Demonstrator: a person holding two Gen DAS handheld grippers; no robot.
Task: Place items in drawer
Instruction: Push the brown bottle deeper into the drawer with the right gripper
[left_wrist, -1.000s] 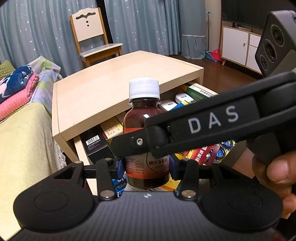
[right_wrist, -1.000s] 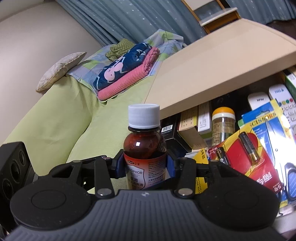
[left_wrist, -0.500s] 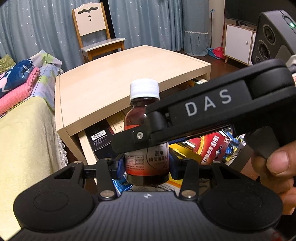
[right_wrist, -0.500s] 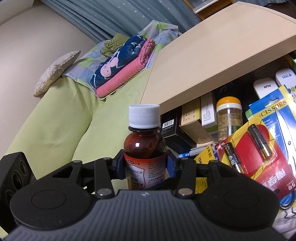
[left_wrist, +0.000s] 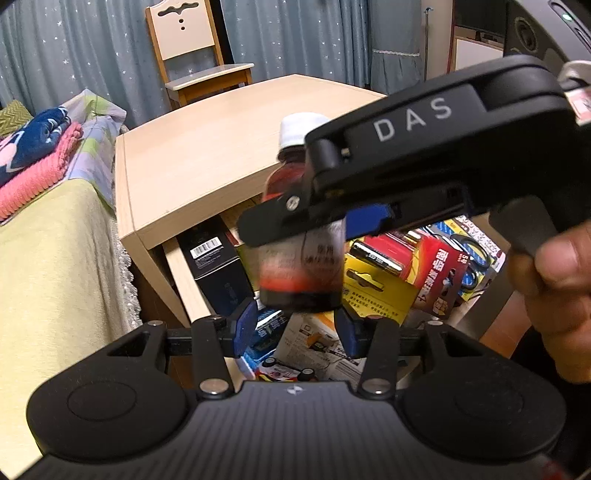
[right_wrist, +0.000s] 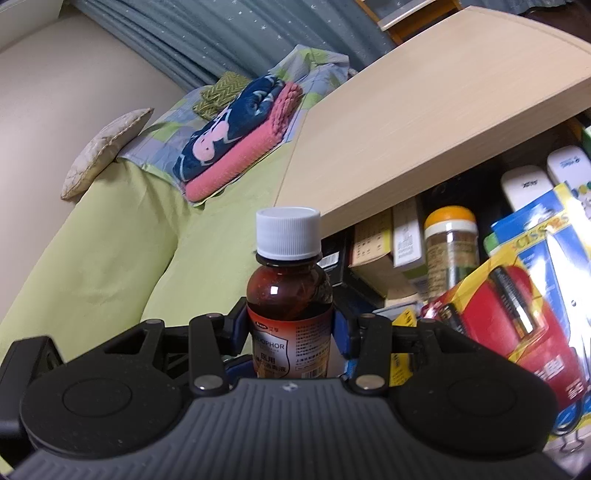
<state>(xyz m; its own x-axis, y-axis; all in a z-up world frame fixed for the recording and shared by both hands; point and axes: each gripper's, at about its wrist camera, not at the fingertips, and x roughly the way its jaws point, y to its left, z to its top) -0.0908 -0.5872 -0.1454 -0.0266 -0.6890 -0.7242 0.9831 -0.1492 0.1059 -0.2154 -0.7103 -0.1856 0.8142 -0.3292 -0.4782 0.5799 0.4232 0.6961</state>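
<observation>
The brown bottle (right_wrist: 290, 314) is pinched by the right gripper's (right_wrist: 290, 325) jaws above the open drawer (left_wrist: 192, 280). The left gripper's (left_wrist: 293, 326) jaws are spread, just below the bottle's base.

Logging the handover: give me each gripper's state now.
Left gripper: open, its fingers apart below the brown bottle, not gripping it.
Right gripper: closed on the brown bottle.
</observation>
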